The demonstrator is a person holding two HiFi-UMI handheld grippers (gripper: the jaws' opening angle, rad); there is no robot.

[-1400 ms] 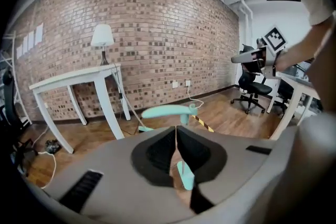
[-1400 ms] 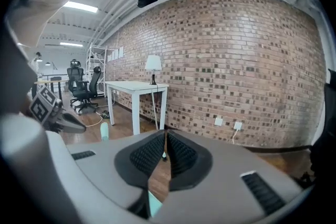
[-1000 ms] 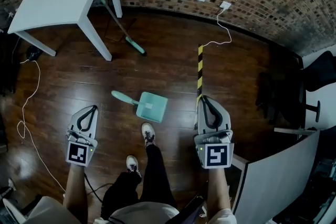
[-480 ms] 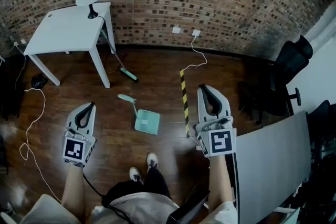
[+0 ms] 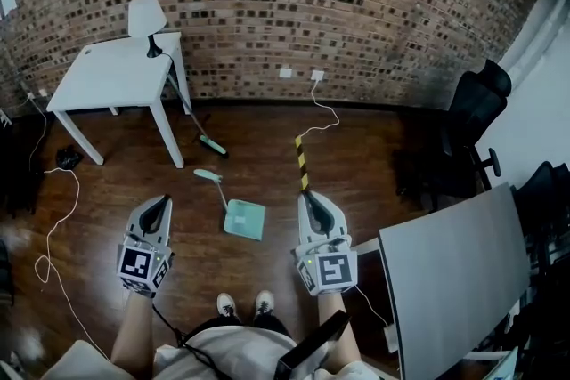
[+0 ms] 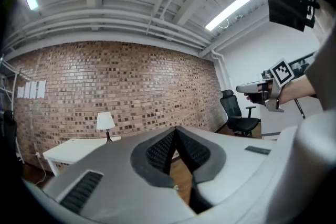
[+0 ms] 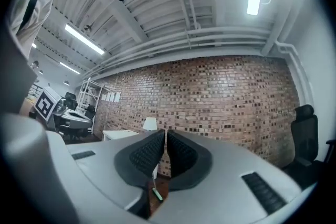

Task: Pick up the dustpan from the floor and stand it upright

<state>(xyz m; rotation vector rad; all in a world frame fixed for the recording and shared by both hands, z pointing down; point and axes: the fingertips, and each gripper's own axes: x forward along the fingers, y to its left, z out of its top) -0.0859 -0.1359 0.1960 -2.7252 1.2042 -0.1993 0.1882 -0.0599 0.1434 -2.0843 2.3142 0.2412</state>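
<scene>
- The red-brown brick wall (image 5: 374, 4) runs across the far side of the room, well ahead of both tongs.
- The dark brown wooden plank floor (image 5: 383, 160) lies below the tongs, which are held up off it.
- A large flat grey panel (image 5: 445, 280) sits just to the right of the right tongs (image 5: 312, 196).
- A white square surface on legs (image 5: 111, 71) stands ahead and to the left of the left tongs (image 5: 158, 202), close to the wall.
- A black swivel office chair (image 5: 472, 125) stands ahead and well to the right of the right tongs.
- The left tongs are grey with a marker cube at the rear. Their ribbed pads are pressed together with nothing between them, and they point towards the wall.
- The right tongs are the same build. Their pads are likewise closed on each other and empty, facing the brick.
- The mint-green plastic dustpan (image 5: 242, 216) lies flat on the floor between the two tongs and slightly ahead of them. Its handle points away and to the left, and neither pair of tongs touches it.
- A long-handled broom with a green head (image 5: 212, 145) rests its head on the floor beyond the dustpan, with its stick leaning against the surface.
- A yellow-and-black striped strip (image 5: 302, 163) lies on the floor just ahead of the right tongs.
- A white table lamp on a dark base (image 5: 147, 13) stands on the surface's far right corner.
- A thin white cable (image 5: 325, 113) runs from the wall towards the strip.
</scene>
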